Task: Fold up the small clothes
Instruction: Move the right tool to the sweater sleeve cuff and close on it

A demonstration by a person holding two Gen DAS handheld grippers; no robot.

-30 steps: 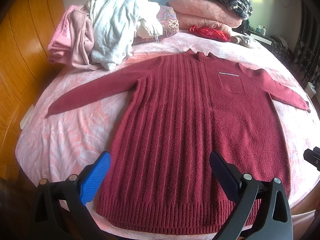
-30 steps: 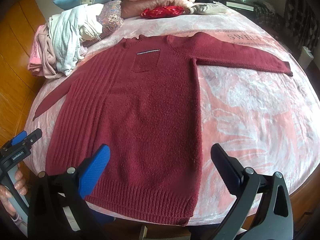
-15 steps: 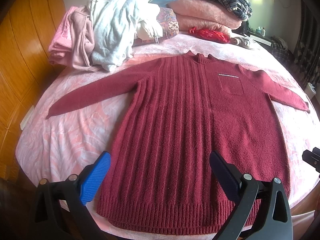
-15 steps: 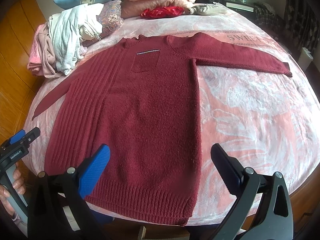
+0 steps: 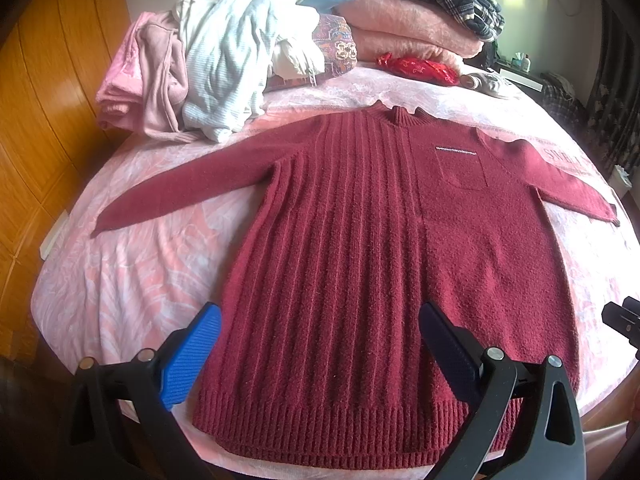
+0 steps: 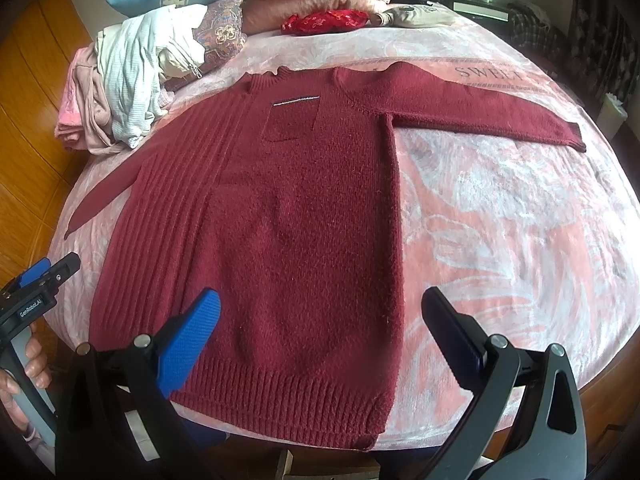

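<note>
The maroon sweater [image 5: 360,264] lies flat on the bed [image 6: 520,220], sleeves spread. My left claw [image 5: 320,344] and right claw [image 6: 320,332] hover wide open, empty. I'd pinch each sleeve cuff cleanly and fold inward.

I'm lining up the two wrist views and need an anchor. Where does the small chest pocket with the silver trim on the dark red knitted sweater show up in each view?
Left wrist: the small chest pocket with silver trim sits right of centre, in the upper half.
Right wrist: the pocket sits left of centre, in the upper part.
Shared landmark: the red patterned fabric bundle beyond the dark red knitted sweater.
</note>
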